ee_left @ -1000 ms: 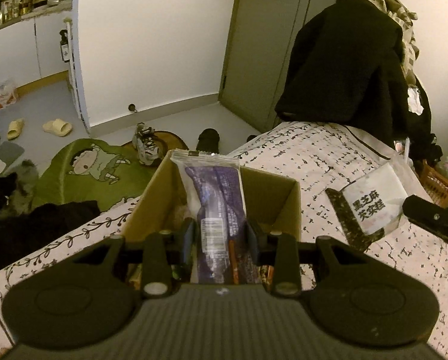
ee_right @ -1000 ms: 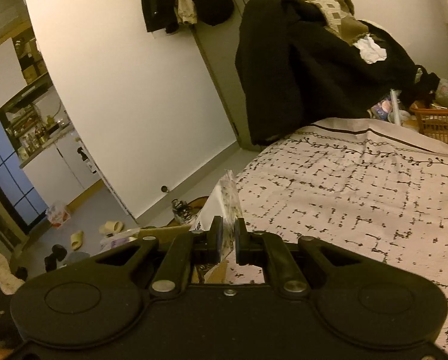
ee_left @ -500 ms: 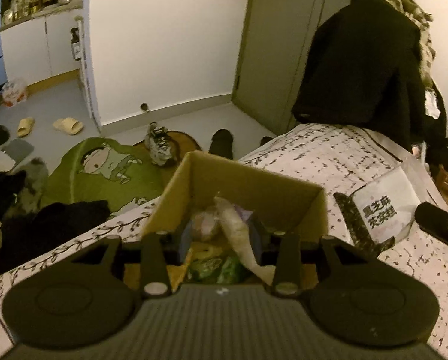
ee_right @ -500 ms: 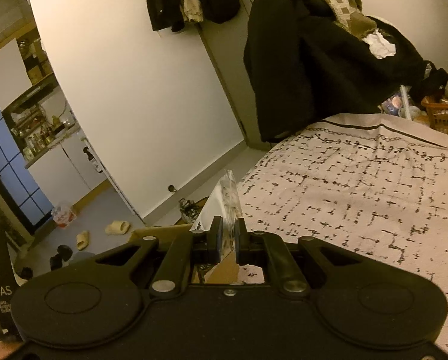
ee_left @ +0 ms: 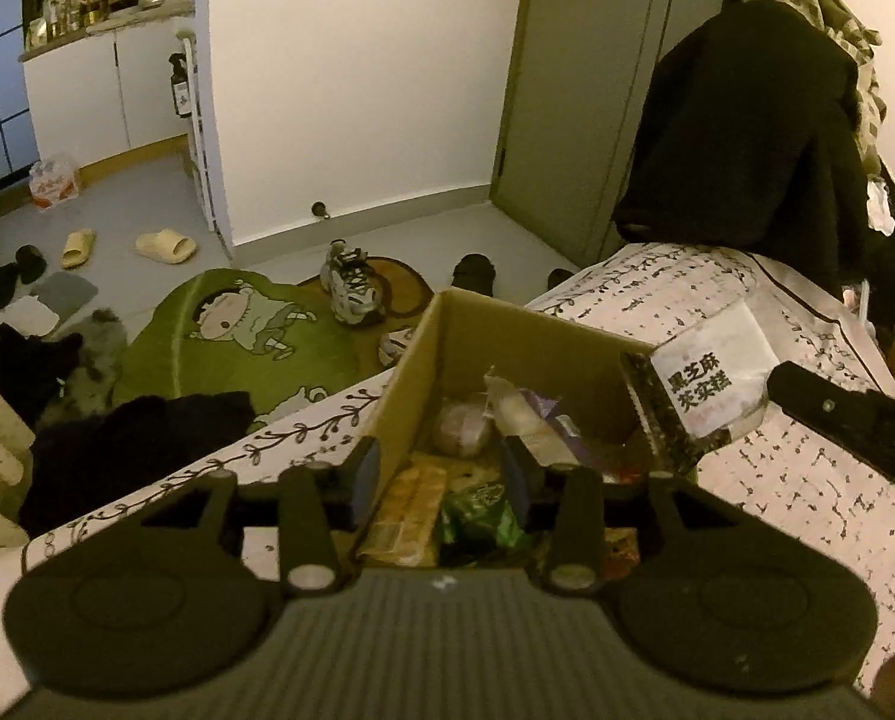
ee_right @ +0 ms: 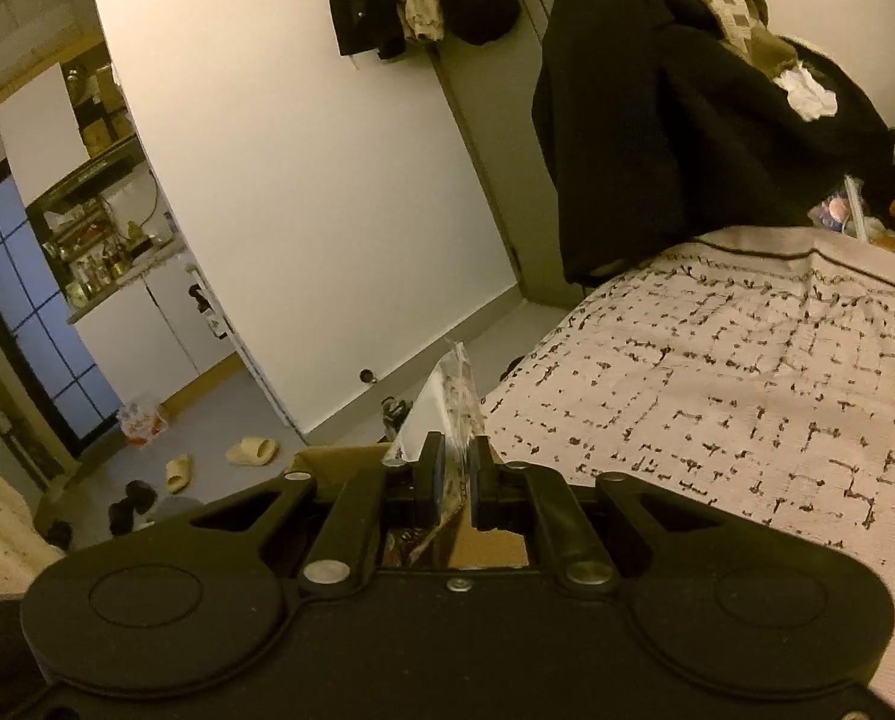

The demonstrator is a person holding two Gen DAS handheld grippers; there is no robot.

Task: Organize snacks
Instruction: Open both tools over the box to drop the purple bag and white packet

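An open cardboard box (ee_left: 477,330) stands on the patterned bedspread (ee_left: 795,480) with several snack packets inside, among them a purple-and-white packet (ee_left: 531,414) and a green one (ee_left: 477,519). My left gripper (ee_left: 441,471) hovers over the box's near side. Its jaws are opening, and nothing is pressed between the pads. Just right of the box hangs a white packet with black characters (ee_left: 711,384). My right gripper (ee_right: 454,468) is shut on this packet (ee_right: 447,396), with the box rim (ee_right: 339,456) just below it to the left.
A big black coat (ee_left: 741,138) hangs over the far end of the bed. On the floor to the left lie a green cartoon rug (ee_left: 231,336), shoes (ee_left: 351,288), slippers (ee_left: 165,243) and dark clothes (ee_left: 129,450). A closed door (ee_left: 585,90) is behind.
My left gripper has let go of the purple packet, which now lies in the box, and its jaws stand wider. The right gripper has carried the white packet closer to the box.
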